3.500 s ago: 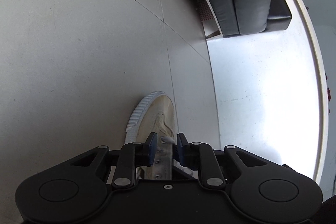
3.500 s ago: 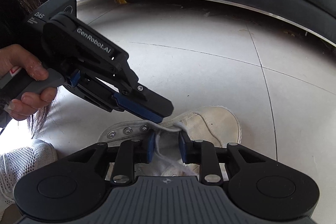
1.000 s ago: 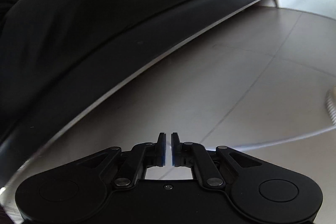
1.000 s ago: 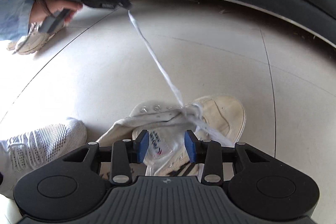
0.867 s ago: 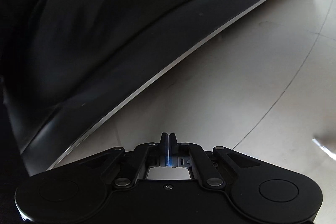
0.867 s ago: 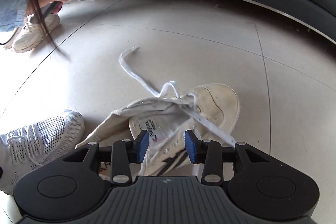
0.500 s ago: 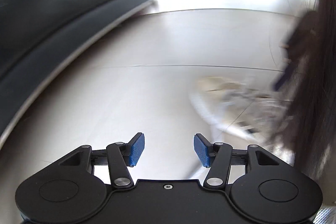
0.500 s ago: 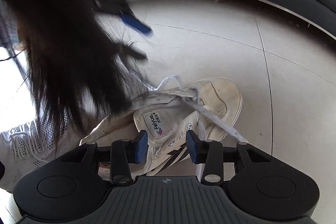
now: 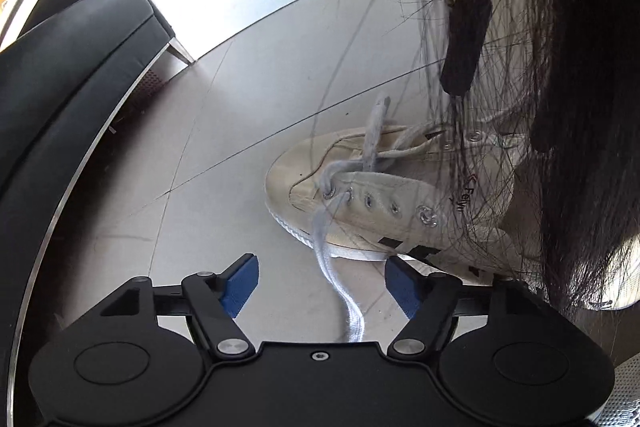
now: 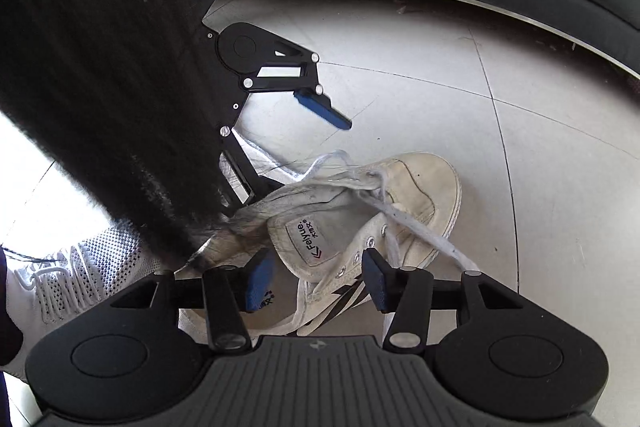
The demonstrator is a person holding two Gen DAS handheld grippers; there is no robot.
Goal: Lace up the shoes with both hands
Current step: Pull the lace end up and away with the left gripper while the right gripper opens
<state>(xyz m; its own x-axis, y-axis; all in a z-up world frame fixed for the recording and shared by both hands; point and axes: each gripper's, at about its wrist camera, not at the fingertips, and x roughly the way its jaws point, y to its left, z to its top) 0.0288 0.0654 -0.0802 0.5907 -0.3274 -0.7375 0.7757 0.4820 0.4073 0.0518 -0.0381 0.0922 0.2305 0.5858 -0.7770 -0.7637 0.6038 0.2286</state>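
Your closing left gripper [image 9: 320,285] straddles the loose lace [image 9: 340,291] untouched; your opening right gripper [image 10: 318,277] hovers empty over the shoe [image 10: 404,187].

Each camera sits on its gripper body and looks forward and steeply down along the two fingers at the tiled floor [image 9: 248,99]. The left wrist view faces the white shoe [image 9: 360,195] from its toe side, close. The right wrist view faces the same shoe [image 10: 416,187] from its heel side, closer. Both views share the shoe, the lace [image 9: 340,267] and the black sofa [image 9: 60,75]
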